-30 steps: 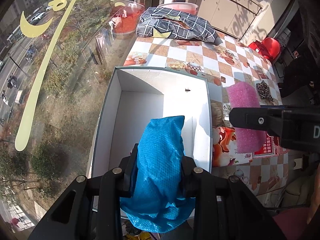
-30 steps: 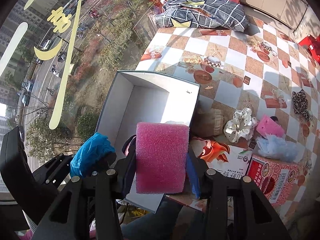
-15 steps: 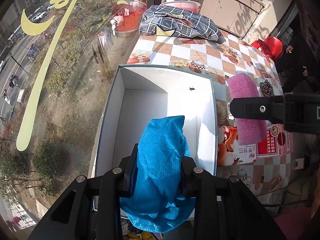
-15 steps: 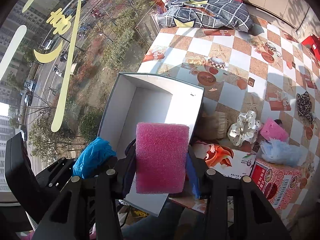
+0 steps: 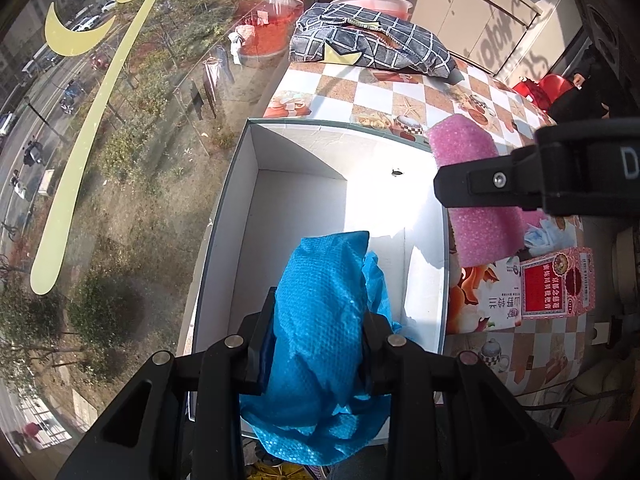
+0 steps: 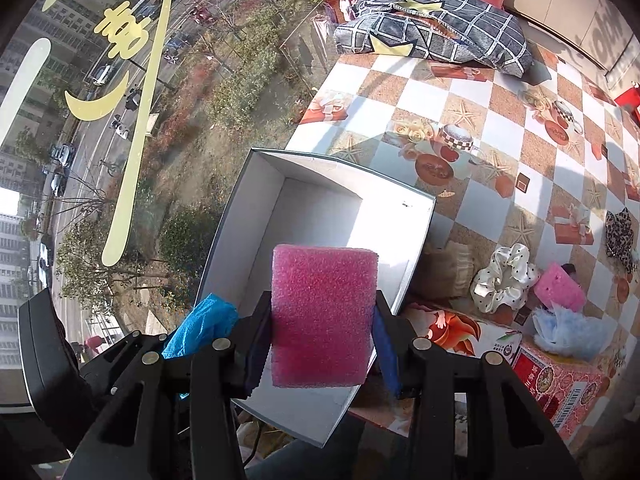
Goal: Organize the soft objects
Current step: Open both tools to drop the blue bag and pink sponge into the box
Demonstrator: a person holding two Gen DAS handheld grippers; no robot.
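Over one white box (image 5: 224, 240), two tools (image 5: 320, 344) (image 6: 322, 332) grip one pad each.

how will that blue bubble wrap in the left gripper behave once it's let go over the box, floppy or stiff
Probably floppy: the blue bubble wrap sags in loose folds below the left gripper, which is shut on it. It looks light for its bulk, so it may drift or partly unfold as it drops into the white box. Its crumpled shape is unlikely to roll.

You get hard daylight through the window (image 5: 120, 160), glaring off the white box (image 5: 384, 200) floor and casting crisp shadows inside it; fisheye bends and darkens both views' edges, focus sharp throughout
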